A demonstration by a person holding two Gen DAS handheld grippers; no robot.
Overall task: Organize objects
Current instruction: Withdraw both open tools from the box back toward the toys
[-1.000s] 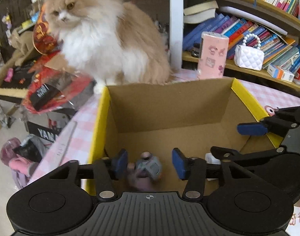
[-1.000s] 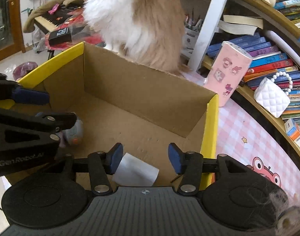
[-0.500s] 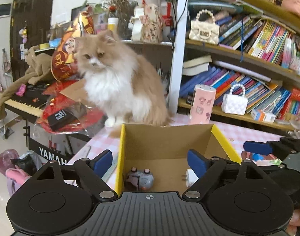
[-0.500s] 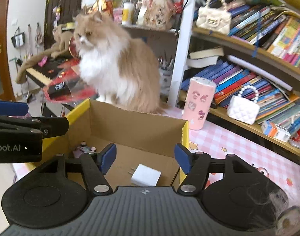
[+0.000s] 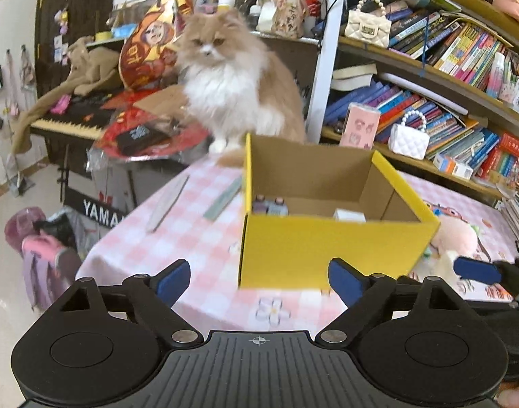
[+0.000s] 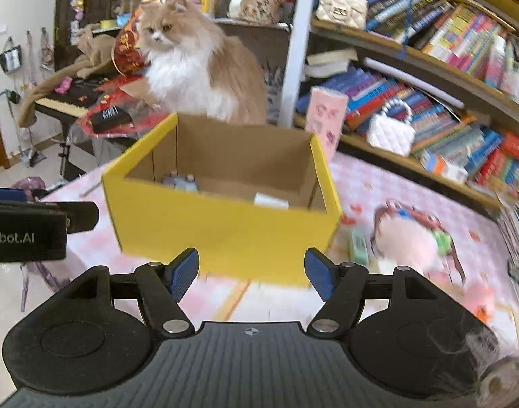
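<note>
- The yellow cardboard box [image 5: 330,248] sits on the pink checked tablecloth [image 5: 205,248], straight ahead of the left gripper [image 5: 259,280] and just past its fingertips. The open top faces up. From this side one corner points roughly toward the gripper, so the box sits at an angle.
- Left gripper is spread wide, blue pads far apart, holding nothing.
- Right gripper [image 6: 252,273] is also wide open and empty, with the same box [image 6: 222,227] right ahead of it and slightly left.
- Inside the box: a small grey-purple toy [image 5: 269,205] at the far left corner, and a white plug adapter [image 5: 349,216] further right. I can't tell which way either one points, only their tops show over the wall.
- Fluffy ginger-and-white cat [image 5: 232,78] sits behind the box, looking this way.
- Readable text: "YAMA" on the keyboard stand [image 5: 101,209] off to the left, and "Robot.AI" on the side of the left gripper [image 6: 24,234] in the right view.
</note>
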